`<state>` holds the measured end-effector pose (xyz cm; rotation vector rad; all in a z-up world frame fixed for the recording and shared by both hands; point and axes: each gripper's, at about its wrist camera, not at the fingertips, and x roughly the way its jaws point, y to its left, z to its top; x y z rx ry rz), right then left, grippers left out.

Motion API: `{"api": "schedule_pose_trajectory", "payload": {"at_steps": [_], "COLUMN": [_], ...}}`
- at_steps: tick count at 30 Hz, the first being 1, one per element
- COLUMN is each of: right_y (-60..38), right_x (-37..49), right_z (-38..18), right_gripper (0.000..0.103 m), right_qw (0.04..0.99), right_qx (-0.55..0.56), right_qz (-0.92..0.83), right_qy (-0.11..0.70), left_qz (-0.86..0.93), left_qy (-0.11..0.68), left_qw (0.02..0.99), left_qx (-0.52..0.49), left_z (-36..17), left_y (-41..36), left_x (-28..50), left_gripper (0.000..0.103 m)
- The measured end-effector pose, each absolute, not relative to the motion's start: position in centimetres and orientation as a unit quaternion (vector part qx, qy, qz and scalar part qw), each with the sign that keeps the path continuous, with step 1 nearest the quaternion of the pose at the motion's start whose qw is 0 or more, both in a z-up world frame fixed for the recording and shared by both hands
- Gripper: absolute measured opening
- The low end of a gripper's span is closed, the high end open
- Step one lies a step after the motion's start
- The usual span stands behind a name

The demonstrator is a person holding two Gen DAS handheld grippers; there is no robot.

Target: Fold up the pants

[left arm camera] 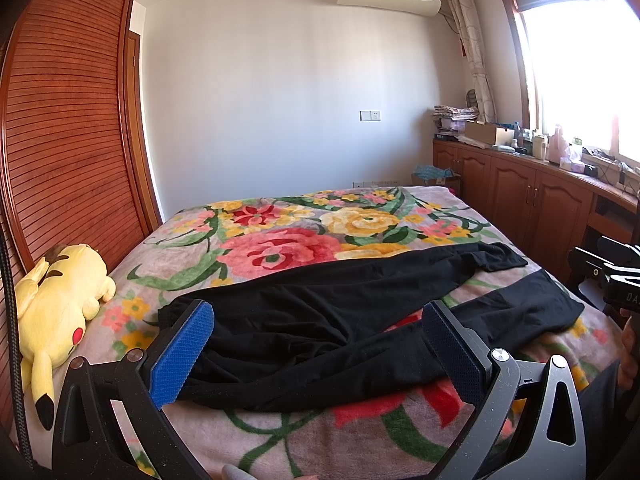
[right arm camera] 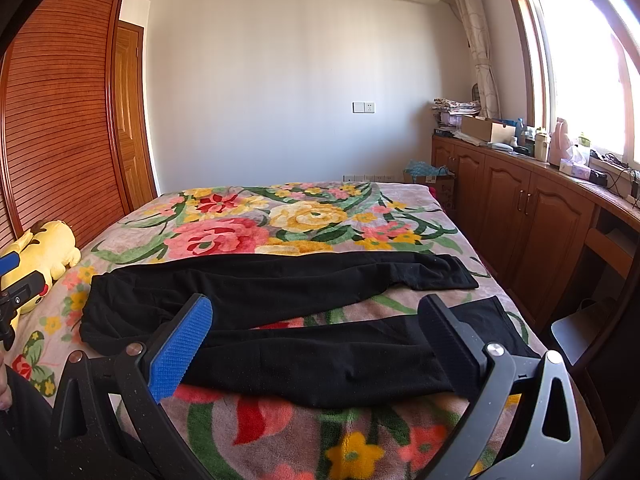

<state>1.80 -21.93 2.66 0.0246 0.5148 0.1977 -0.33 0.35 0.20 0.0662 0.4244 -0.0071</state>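
Black pants (right arm camera: 280, 304) lie lengthwise across the bed (right arm camera: 304, 208), waist left, legs right; both tools gape wide, empty

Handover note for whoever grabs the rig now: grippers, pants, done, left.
Left gripper: open, empty, above the waist end of the black fabric pants.
Right gripper: open, empty, above the near leg.
Pants lie unfolded across the floral plush blanket, waist towards the yellow plush toy, the two legs spread apart towards the wooden cabinets.
Done: nothing folded yet.
Left: probably bring one leg onto the other, then fold lengthwise.
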Motion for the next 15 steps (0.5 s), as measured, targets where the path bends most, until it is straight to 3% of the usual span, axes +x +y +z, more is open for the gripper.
{"api": "schedule_pose_trajectory", "payload": {"at_steps": [15], "right_y": [-18.9], "right_x": [3.2], "right_z": [3.6], "right_gripper": [0.103], "right_qw": [0.953], "right_qx": [0.011], "right_qz": [0.149], "right_qy": [0.263], "left_qz": [0.022], "left_qy": [0.222], "left_qw": [0.974], "left_qx": [0.034], "left_z": [1.7], "left_y": [3.4], "left_x": [1.7], "left_gripper": [0.103]}}
